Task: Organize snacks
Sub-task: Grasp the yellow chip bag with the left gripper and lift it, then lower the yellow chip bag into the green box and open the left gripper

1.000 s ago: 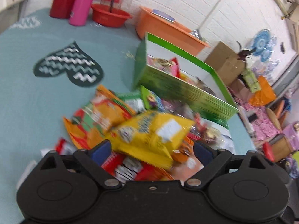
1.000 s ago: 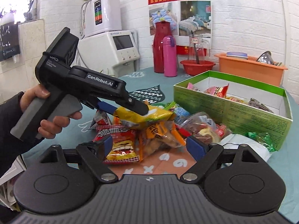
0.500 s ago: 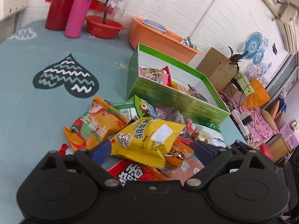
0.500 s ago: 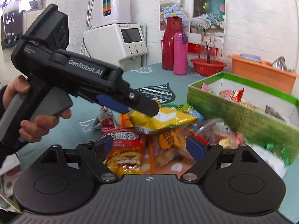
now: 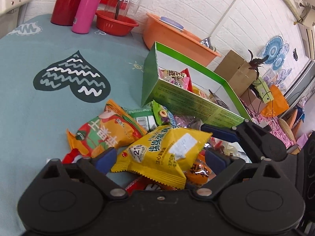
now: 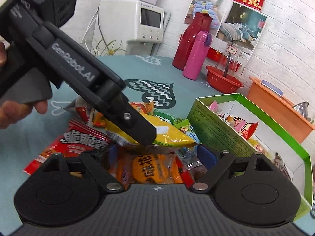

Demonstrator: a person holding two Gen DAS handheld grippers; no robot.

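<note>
- Since a second ago we have lifted the yellow snack packet (image 5: 163, 153) off the heap, and the right gripper (image 6: 157, 157) has closed in on the pile; its fingers now show in the left wrist view, just beyond the packet's far right corner.
- We judge this means the packet is picked and ready to travel to the green box (image 5: 196, 102), which lies ahead and to the right of our left jaws and already holds several snacks.
- The left gripper (image 5: 159, 157) has its jaws wide apart in its own view, blue pads either side of the packet. From the right wrist view one black finger lies across the packet's top. We cannot tell whether the pads truly pinch it.
- The right gripper's jaws stand wide apart and hold nothing; between them lies an orange packet (image 6: 149, 171), with a red packet (image 6: 78, 143) just left of the left finger.
- The yellow packet sits just ahead of the right jaws, above the orange one.
</note>
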